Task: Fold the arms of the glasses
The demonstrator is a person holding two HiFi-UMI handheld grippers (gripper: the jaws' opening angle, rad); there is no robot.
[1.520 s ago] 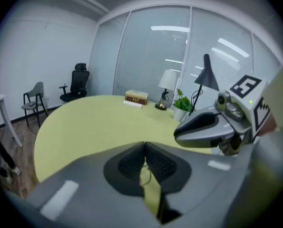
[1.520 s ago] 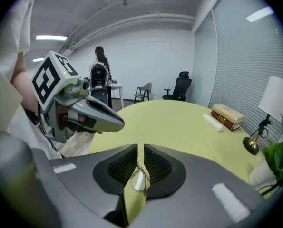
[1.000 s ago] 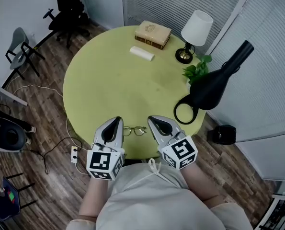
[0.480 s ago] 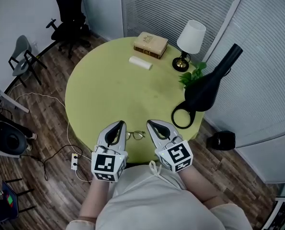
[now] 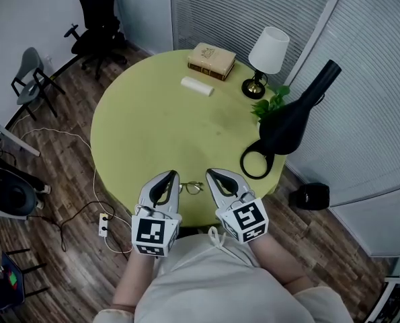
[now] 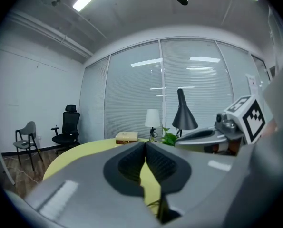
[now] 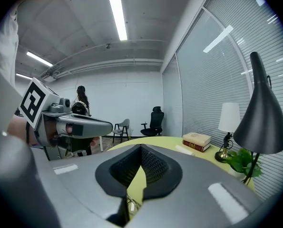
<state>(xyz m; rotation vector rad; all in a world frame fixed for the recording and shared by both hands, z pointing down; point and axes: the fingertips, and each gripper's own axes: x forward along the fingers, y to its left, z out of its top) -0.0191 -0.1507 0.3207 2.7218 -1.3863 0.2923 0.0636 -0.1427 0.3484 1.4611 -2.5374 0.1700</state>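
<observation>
Beside the glasses (image 5: 191,188) on the table (image 5: 152,126), left claw (image 5: 169,175) and right claw (image 5: 212,173) sit closed.

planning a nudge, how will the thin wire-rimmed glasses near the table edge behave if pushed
The thin wire-rimmed glasses look light, so they would probably slide on the smooth yellow-green round table. Their slim frame likely bends easily. Lying close to its edge, they might fall off.
</observation>
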